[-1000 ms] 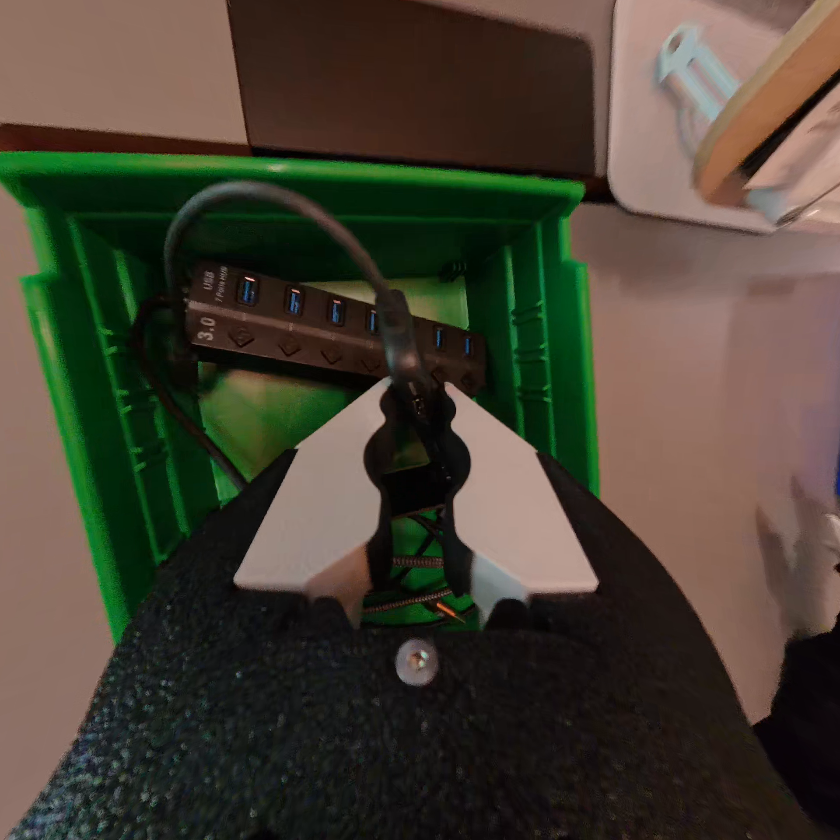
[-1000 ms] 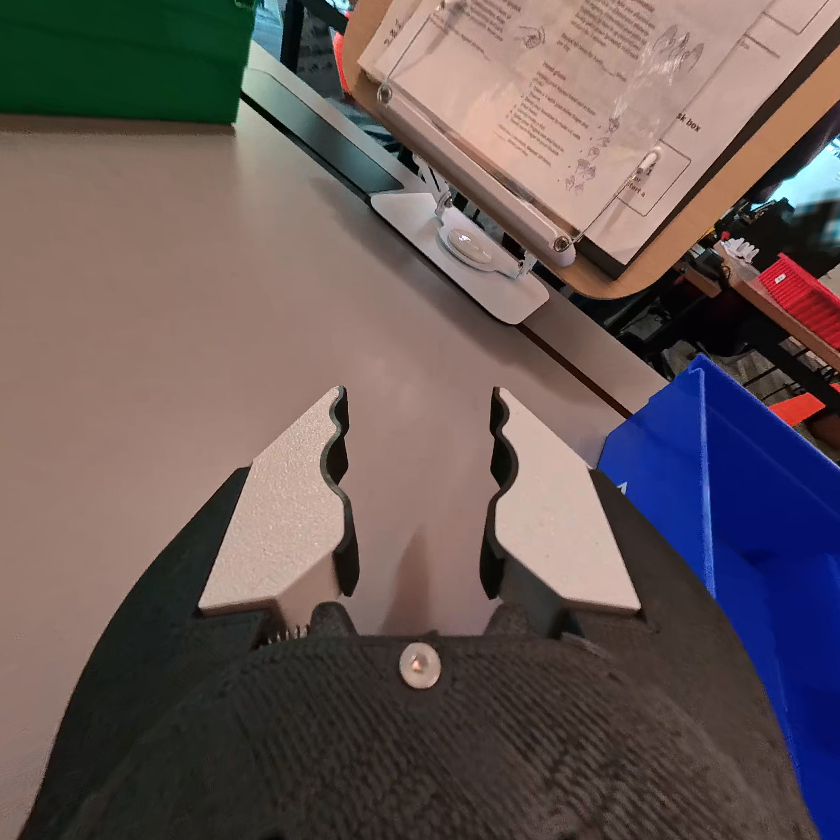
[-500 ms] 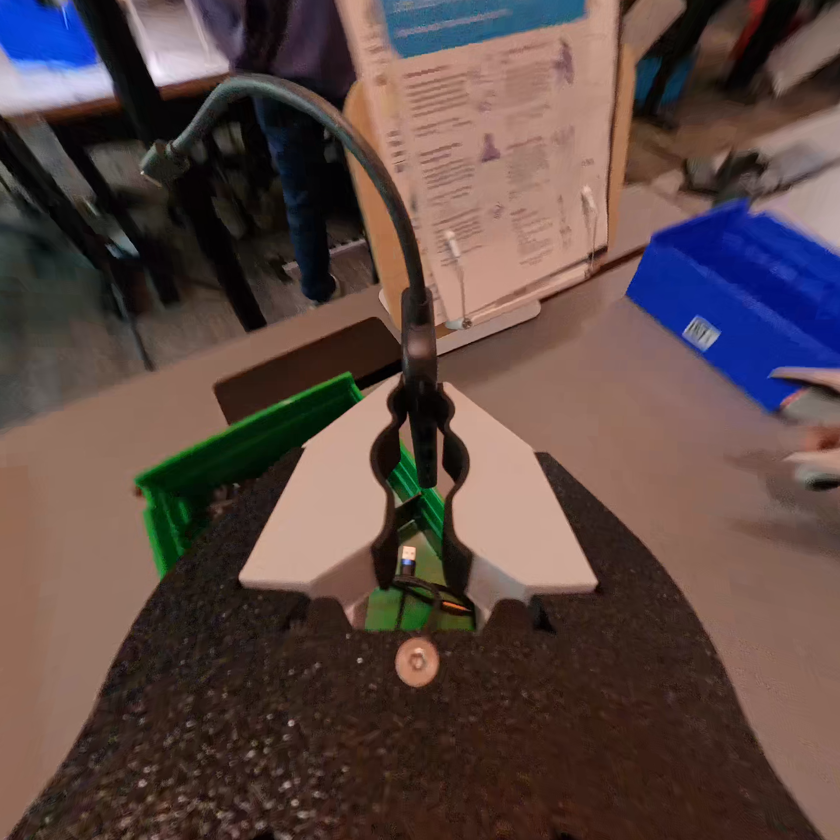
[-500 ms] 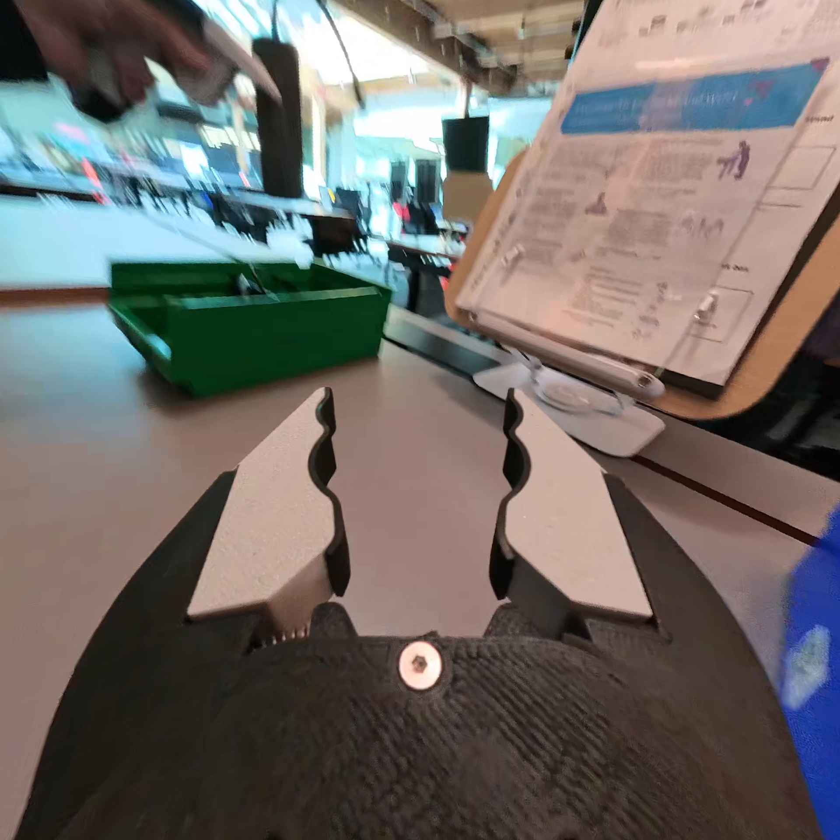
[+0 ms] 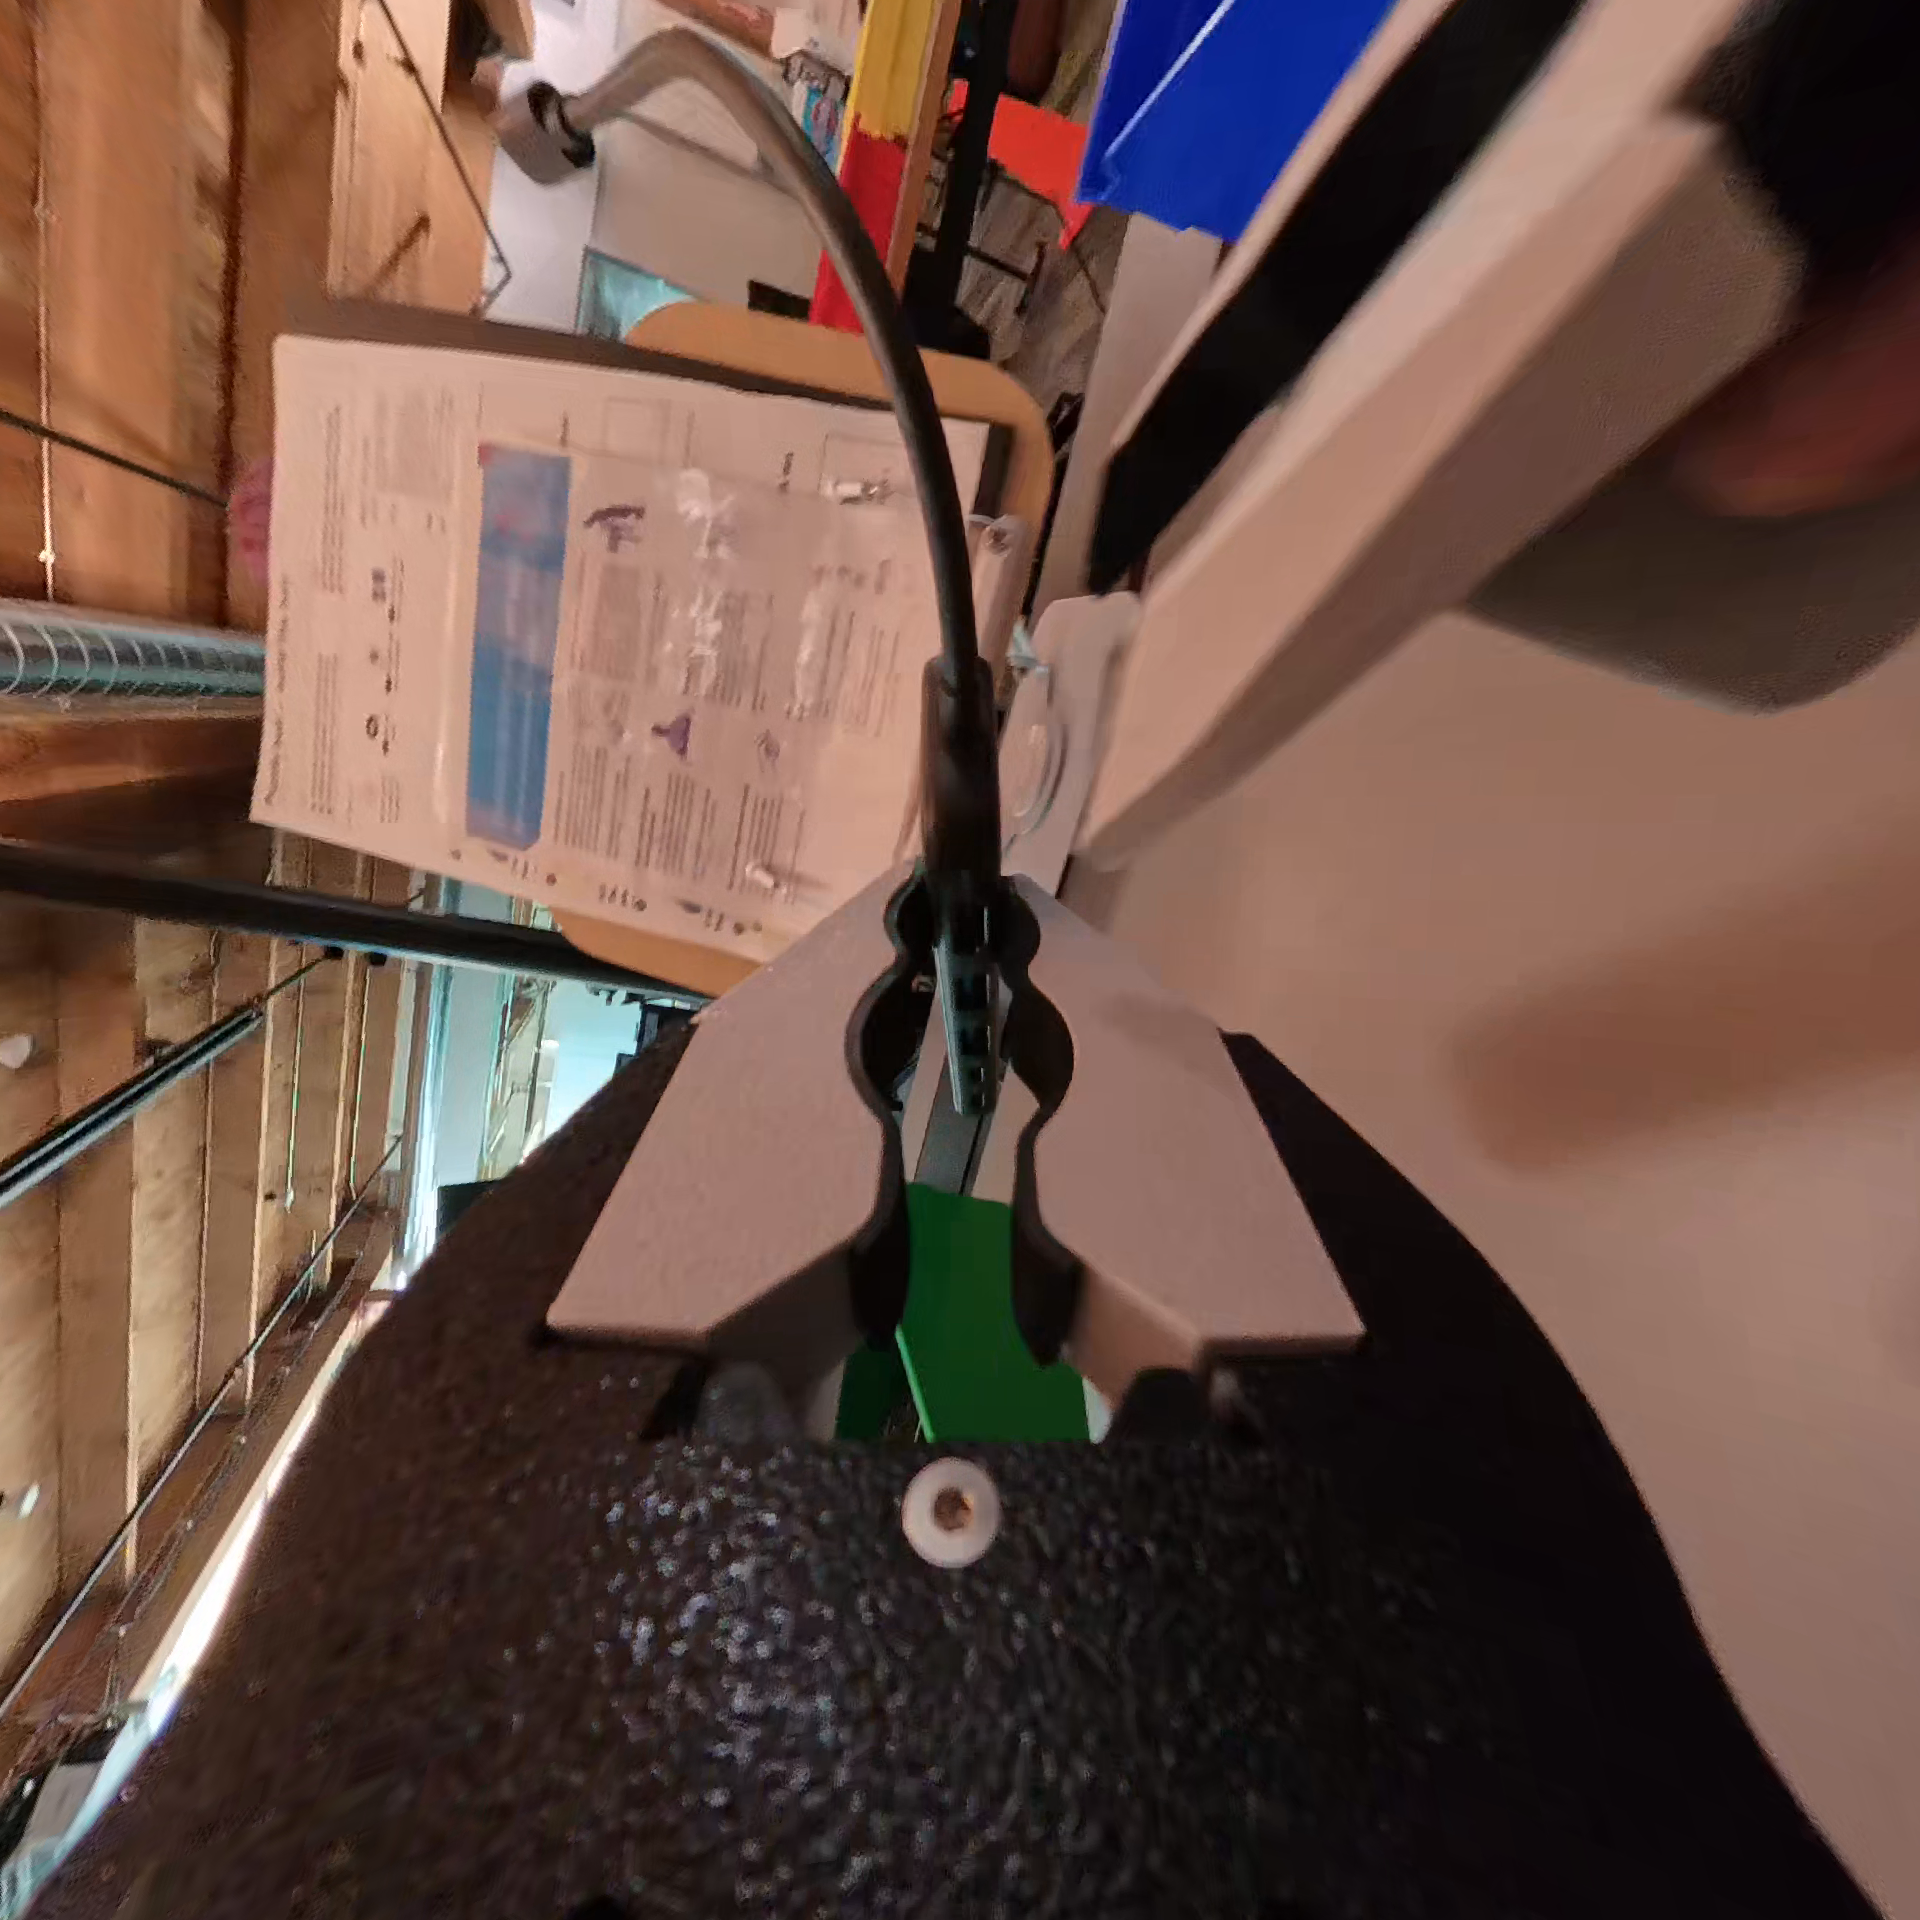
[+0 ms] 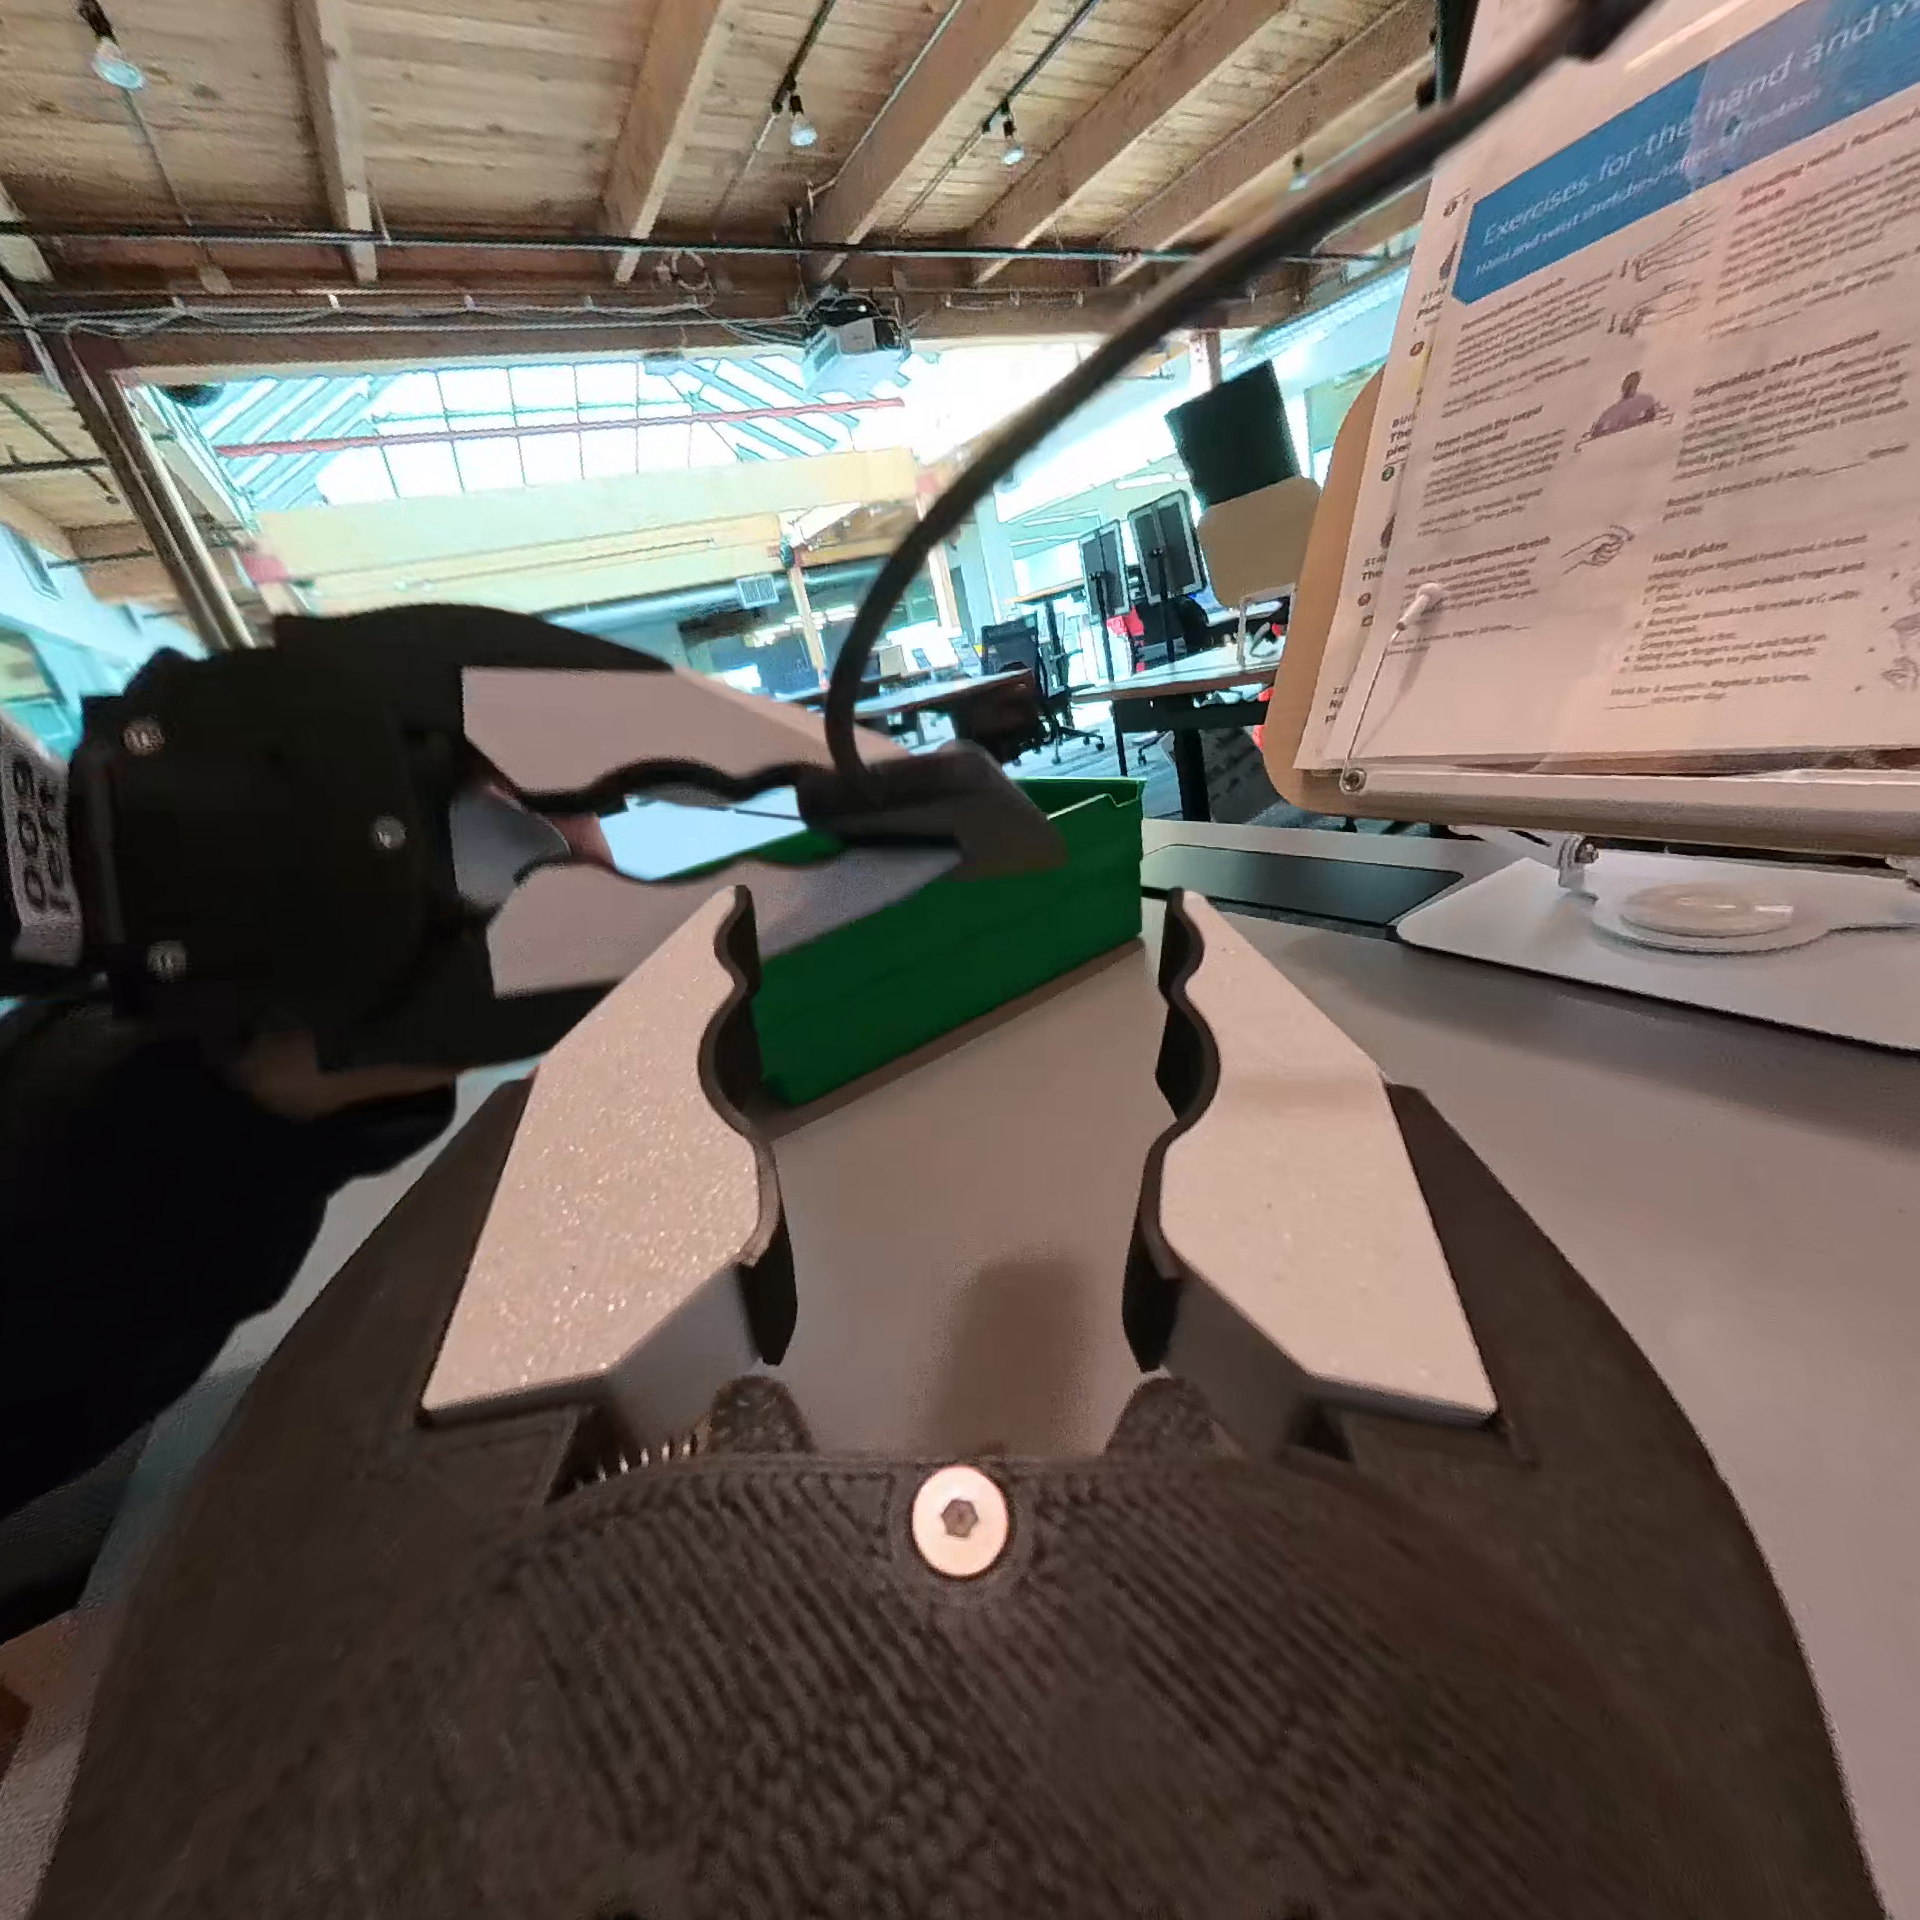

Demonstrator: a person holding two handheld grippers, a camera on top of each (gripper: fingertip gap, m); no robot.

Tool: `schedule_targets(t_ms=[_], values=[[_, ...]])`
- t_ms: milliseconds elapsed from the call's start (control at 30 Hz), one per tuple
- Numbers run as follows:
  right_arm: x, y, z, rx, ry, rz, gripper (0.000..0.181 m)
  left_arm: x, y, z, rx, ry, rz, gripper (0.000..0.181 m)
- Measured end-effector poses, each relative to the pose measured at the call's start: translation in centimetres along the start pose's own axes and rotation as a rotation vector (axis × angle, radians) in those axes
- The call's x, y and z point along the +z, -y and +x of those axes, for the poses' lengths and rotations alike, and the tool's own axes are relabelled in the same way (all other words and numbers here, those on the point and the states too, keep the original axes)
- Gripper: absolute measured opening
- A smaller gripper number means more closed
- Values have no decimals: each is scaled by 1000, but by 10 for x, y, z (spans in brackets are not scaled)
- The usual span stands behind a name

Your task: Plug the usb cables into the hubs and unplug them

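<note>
My left gripper [image 5: 961,894] is shut on a black USB cable [image 5: 914,416] just behind its plug, which sits between the jaws. The gripper is rolled onto its side and held above the table. The cable arcs up to a free grey connector [image 5: 540,135]. In the right wrist view the left gripper [image 6: 935,810] is just ahead and to the left, with the cable [image 6: 935,520] curving up to the right. My right gripper [image 6: 956,914] is open and empty, low over the table [image 6: 1558,1195]. It faces the green bin [image 6: 935,966]. No hub is in view.
A document stand with printed sheets [image 6: 1662,416] stands on a white base [image 6: 1662,935] at the right; it also shows in the left wrist view [image 5: 623,644]. A blue bin [image 5: 1195,104] lies farther off. A strip of the green bin [image 5: 966,1320] shows between the left jaws.
The left gripper lifted the cable out of the green bin, away from the hub, then rolled onto its side. The right gripper tilted up and turned toward the bin and left gripper.
</note>
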State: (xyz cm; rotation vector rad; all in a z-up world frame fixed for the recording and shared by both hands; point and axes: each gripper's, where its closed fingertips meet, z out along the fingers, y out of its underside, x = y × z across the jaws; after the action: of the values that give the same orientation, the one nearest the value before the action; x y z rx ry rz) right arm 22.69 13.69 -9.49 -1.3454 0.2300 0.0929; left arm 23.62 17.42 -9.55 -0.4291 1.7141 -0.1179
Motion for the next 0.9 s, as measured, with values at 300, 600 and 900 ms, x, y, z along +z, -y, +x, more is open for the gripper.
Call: schedule_targets(t_ms=[300, 600, 900], values=[[-1, -3, 3, -92, -25, -15, 52, 3, 18, 22, 99, 16, 51, 9], [-9, 12, 3, -113, -22, 43, 42, -3, 31, 11, -139, 22, 171, 26], [-29, 44, 12, 192, 107, 269, 42, -24, 19, 30, -1641, -568, 465, 68]])
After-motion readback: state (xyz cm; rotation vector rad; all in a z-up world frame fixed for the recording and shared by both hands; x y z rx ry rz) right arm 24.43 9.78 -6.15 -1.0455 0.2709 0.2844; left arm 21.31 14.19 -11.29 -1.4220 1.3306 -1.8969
